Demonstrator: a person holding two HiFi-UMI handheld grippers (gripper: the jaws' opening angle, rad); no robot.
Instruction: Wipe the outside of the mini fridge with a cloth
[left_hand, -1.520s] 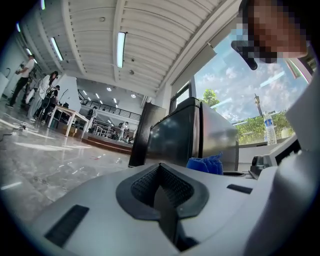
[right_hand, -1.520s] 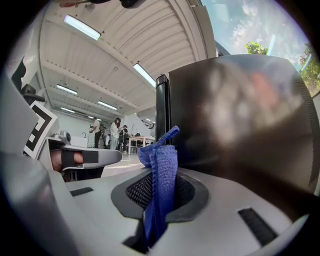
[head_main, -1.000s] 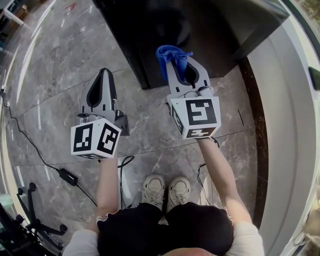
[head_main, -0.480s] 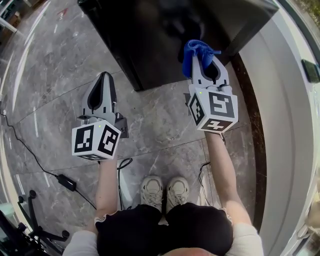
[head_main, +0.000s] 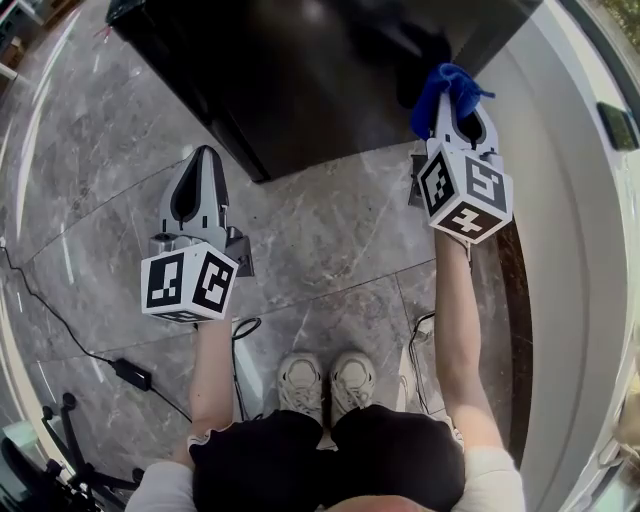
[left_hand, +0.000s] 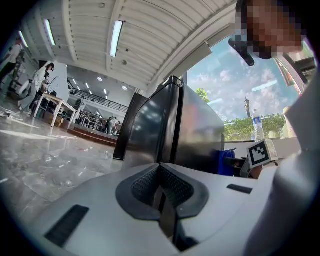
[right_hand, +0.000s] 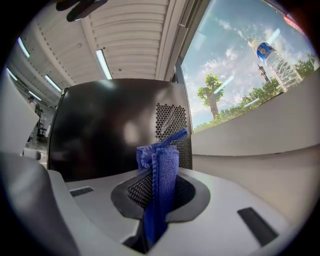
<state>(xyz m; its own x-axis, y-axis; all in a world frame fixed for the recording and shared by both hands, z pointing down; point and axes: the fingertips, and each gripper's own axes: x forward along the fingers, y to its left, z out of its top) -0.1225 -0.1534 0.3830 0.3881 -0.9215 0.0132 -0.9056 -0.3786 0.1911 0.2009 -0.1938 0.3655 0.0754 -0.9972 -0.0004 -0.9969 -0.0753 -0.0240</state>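
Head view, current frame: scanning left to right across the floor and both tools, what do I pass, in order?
Black power adapter → left tool, shut and empty → pair of shoes → right tool, shut on the blue cloth → white ledge.

Lg open indoor hall, looks like a lab/workspace, not a home. Evidence: high ribbed ceiling (left_hand: 150, 30) w/ long strip lights (left_hand: 116, 37); polished grey marble floor (head_main: 330, 240) running far back; white work tables (left_hand: 56, 106) w/ people (left_hand: 42, 80) standing at them in the bg; upper-level railing (left_hand: 97, 102) along the far wall. One side is a big window (right_hand: 235, 60) over a low white ledge (right_hand: 260, 132), trees (right_hand: 212, 95) & sky outside. Power brick (head_main: 133, 372) + cable (head_main: 45, 290) loose on the floor, wheeled stand base (head_main: 66, 402) nearby.
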